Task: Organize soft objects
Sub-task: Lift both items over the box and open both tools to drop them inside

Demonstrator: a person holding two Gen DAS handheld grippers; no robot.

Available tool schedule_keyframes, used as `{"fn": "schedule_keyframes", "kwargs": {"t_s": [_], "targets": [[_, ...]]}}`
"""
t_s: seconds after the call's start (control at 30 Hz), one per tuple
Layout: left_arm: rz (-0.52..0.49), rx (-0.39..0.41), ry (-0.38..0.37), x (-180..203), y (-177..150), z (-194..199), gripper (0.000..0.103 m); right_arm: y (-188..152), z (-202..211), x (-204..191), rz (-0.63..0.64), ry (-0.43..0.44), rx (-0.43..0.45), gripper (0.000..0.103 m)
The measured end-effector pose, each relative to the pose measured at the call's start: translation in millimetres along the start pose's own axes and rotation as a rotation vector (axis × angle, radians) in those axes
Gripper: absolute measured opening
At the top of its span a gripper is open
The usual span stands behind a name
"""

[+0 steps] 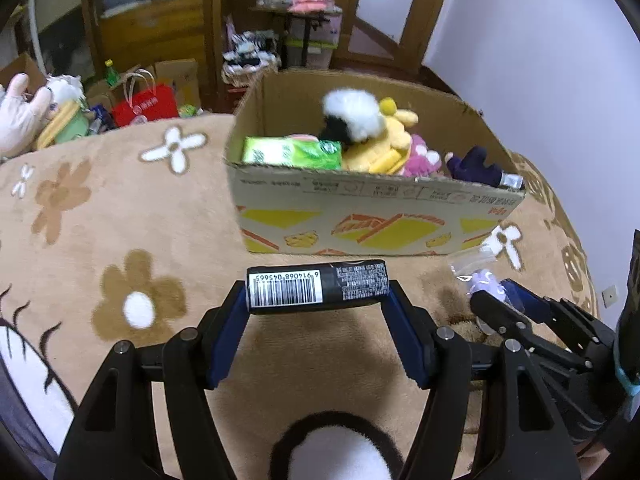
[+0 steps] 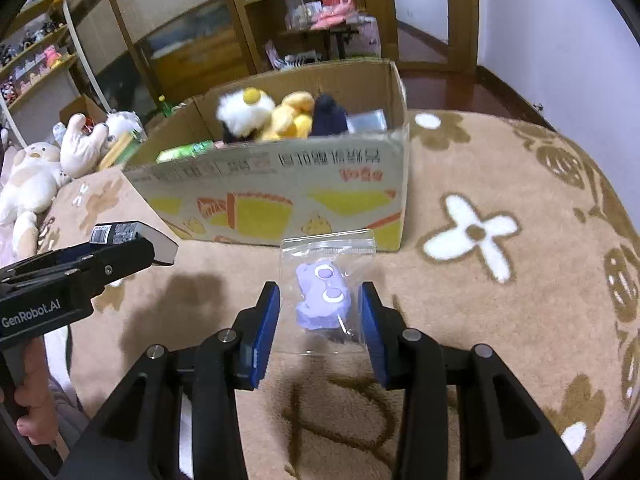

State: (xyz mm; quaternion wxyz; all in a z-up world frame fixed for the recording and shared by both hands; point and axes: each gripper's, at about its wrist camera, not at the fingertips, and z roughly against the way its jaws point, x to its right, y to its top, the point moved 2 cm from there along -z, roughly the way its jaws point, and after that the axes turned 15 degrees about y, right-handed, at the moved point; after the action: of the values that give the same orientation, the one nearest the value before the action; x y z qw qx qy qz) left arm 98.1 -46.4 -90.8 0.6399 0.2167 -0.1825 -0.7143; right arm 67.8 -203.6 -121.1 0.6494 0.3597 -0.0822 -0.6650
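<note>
Soft purple toy in its clear bag (image 2: 325, 300) sits clamped in the right tongs (image 2: 320, 312); left tongs (image 1: 318, 300) grip a black packet (image 1: 318, 286) near the cardboard box (image 1: 376, 216).

A lived-in room of a home. A tan plush rug (image 2: 500, 320) with flower motifs covers the foreground; wooden shelving (image 2: 280, 4) along the back holds household clutter. Stuffed animals (image 2: 36, 176) are piled at left, beside a red gift bag (image 1: 146, 105), and a cardboard box (image 1: 372, 216) holds soft toys.
</note>
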Motion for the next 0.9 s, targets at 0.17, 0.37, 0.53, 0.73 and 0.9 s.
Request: {"fn": "schedule_keyframes", "kwargs": {"t_s": [0.17, 0.37, 0.53, 0.73, 0.9], "targets": [[0.022, 0.084, 0.009, -7, 2, 25, 0.066, 10, 27, -4, 0.008, 0.014, 0.065, 0.043], [0.042, 0.245, 0.009, -14, 15, 63, 0.066, 26, 55, -16, 0.018, 0.057, 0.170, 0.043], [0.036, 0.391, 0.017, -14, 32, 87, 0.066, 46, 68, -22, 0.041, 0.085, 0.241, 0.043], [0.029, 0.466, 0.021, -11, 55, 90, 0.066, 64, 68, -18, 0.067, 0.089, 0.272, 0.043], [-0.006, 0.487, 0.022, -3, 73, 82, 0.066, 85, 66, -11, 0.086, 0.085, 0.307, 0.043]]}}
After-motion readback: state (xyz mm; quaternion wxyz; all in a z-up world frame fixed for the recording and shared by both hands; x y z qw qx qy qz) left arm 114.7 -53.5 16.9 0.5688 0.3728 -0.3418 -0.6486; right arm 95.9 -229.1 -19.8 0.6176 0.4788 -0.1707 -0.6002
